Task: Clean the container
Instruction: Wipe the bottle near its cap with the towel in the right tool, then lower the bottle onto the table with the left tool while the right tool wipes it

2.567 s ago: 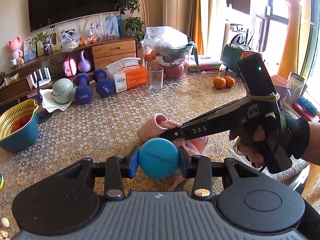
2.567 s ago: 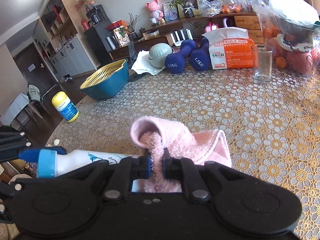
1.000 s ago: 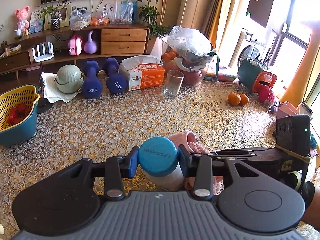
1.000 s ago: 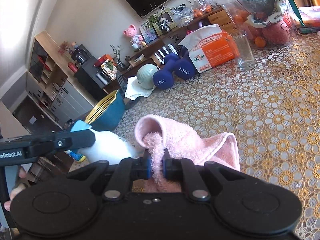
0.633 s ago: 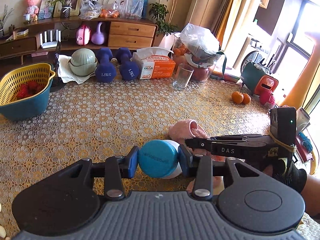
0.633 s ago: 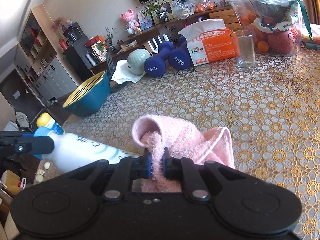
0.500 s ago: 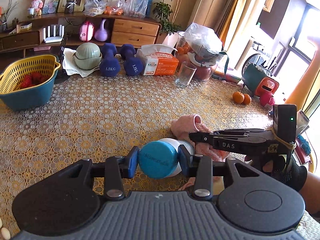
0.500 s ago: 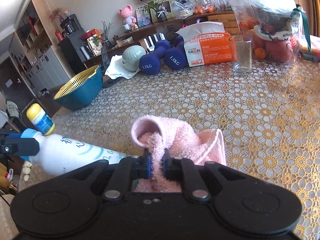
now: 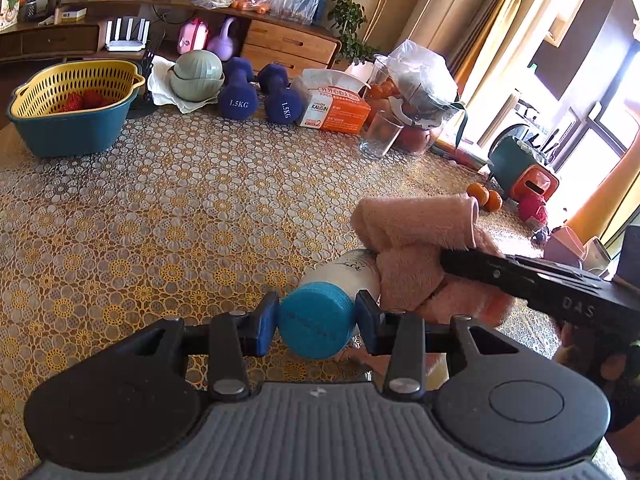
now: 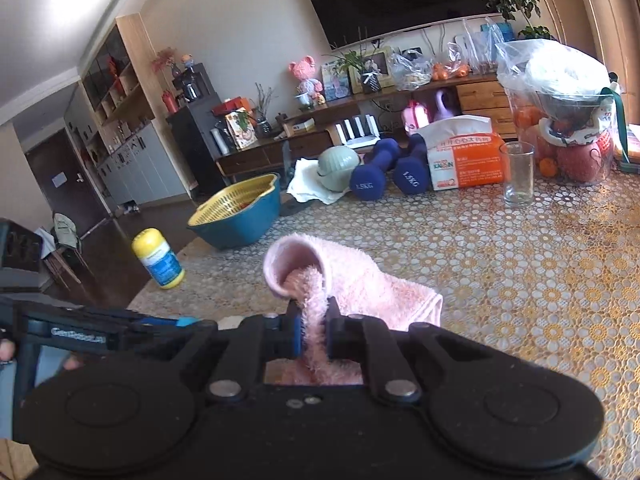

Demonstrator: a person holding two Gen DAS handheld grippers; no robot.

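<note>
Low centre of frame: white bottle (image 9: 352,276), blue cap, clamped at the cap by left gripper (image 9: 316,322); pink fluffy towel (image 10: 352,280) pinched in right gripper (image 10: 313,332), pressed against bottle's side.

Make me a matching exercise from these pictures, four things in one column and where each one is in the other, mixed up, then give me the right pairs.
Things:
1. blue bottle cap
2. pink towel
3. strawberries
4. drinking glass

Places:
A. in the yellow and teal basket
B. clamped in the left gripper
C. standing on the table by the orange tissue box
D. pinched in the right gripper

Pairs: 1-B, 2-D, 3-A, 4-C
</note>
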